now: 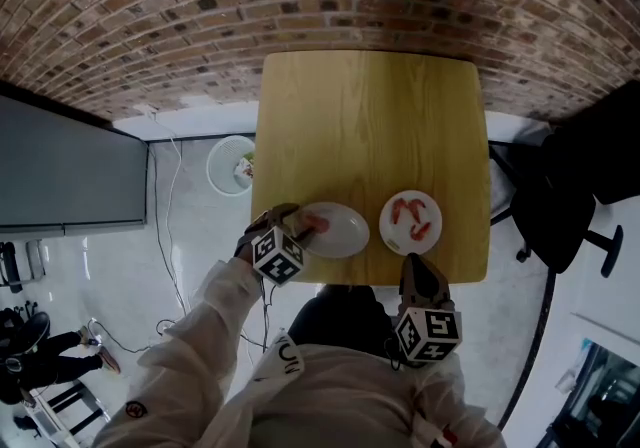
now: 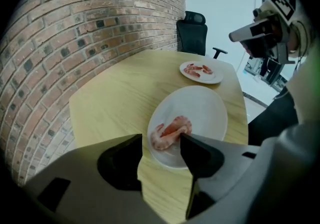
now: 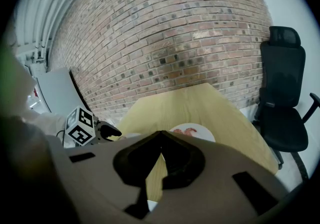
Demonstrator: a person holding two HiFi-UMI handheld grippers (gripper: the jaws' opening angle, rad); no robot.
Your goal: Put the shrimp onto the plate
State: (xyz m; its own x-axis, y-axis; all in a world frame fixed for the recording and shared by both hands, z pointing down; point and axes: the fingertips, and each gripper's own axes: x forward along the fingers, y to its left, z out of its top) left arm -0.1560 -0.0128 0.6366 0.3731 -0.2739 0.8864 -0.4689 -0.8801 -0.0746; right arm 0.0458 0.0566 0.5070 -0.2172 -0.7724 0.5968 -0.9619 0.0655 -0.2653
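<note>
on the left gripper (image 2: pixel 161 140) the jaws stand spread, pinching nothing; the shrimp (image 2: pixel 171 130) lies on the near plate (image 2: pixel 207 113), just past them. the right gripper (image 3: pixel 160 138) is pressed together, empty. the left would best lift straight off without brushing the shrimp. its curled length slants roughly across the jaw gap.
</note>
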